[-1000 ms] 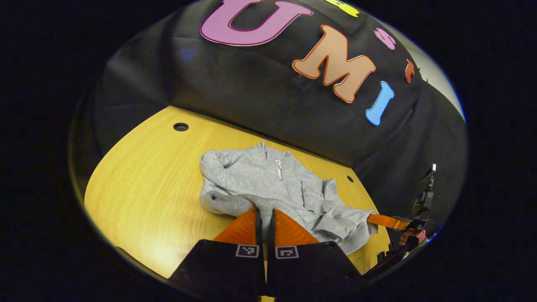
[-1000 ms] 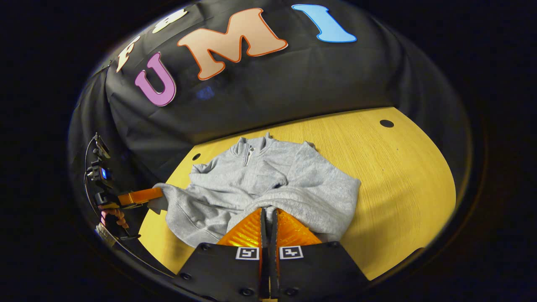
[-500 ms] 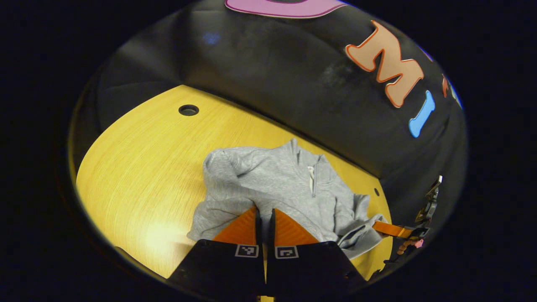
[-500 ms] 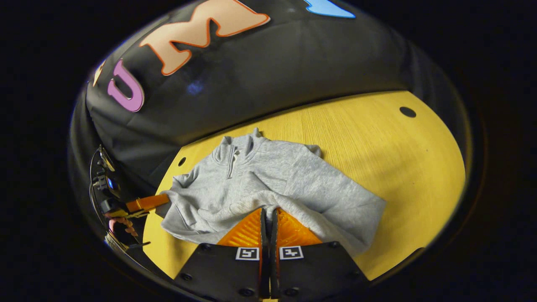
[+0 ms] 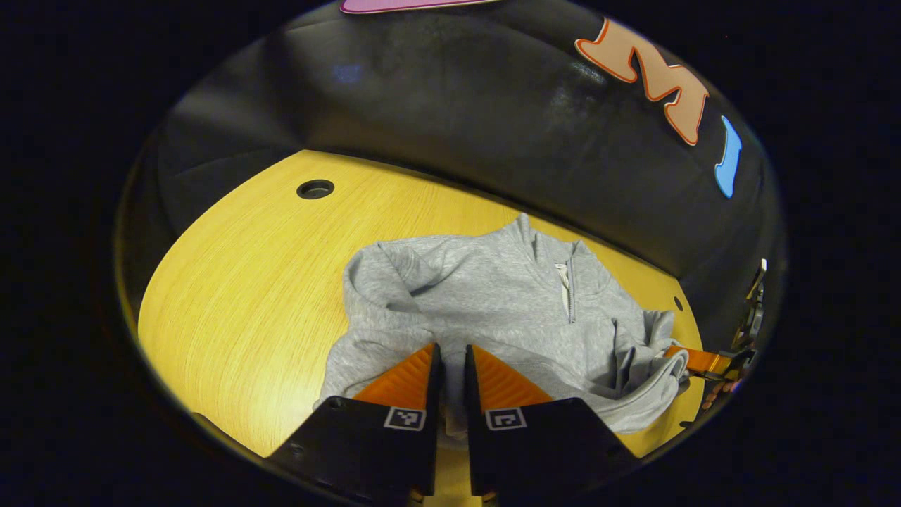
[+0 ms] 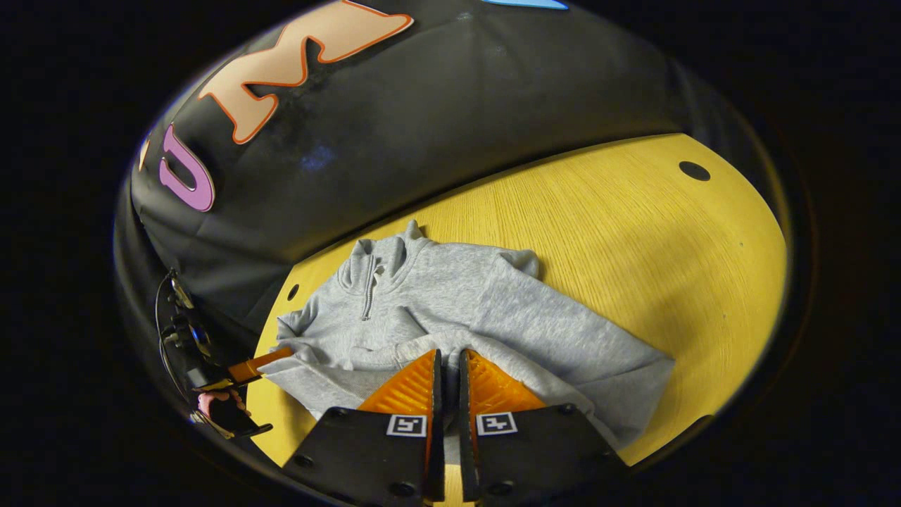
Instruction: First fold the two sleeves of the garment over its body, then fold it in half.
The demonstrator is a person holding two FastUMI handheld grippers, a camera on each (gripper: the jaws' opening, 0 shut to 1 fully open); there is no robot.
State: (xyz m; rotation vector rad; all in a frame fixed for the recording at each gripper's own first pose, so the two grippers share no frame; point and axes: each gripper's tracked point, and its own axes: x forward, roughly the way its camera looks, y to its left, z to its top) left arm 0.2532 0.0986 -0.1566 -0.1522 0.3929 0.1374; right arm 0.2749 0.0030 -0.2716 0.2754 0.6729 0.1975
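Note:
A grey zip-neck sweatshirt (image 5: 493,303) lies rumpled on the yellow wooden table (image 5: 239,296), its collar toward the black wall. My left gripper (image 5: 450,352) sits at the garment's near edge, its fingers close together with grey cloth pinched in the narrow gap. My right gripper (image 6: 449,355) holds the near edge of the sweatshirt (image 6: 493,310) the same way. One sleeve lies across the body on the right in the right gripper view. The right gripper (image 5: 693,360) also shows at the cloth's far right in the left gripper view. The left gripper (image 6: 257,366) shows at the garment's left edge in the right gripper view.
The table (image 6: 633,232) has a round cable hole (image 5: 314,189) at its far left corner and another cable hole (image 6: 694,170) at its far right. The black cloth wall stands just behind the collar. A hand (image 6: 218,403) holds the left gripper.
Both grippers have moved with the cloth in them, and the sweatshirt now lies flatter and wider. The gap between each gripper's fingers is slightly wider than before.

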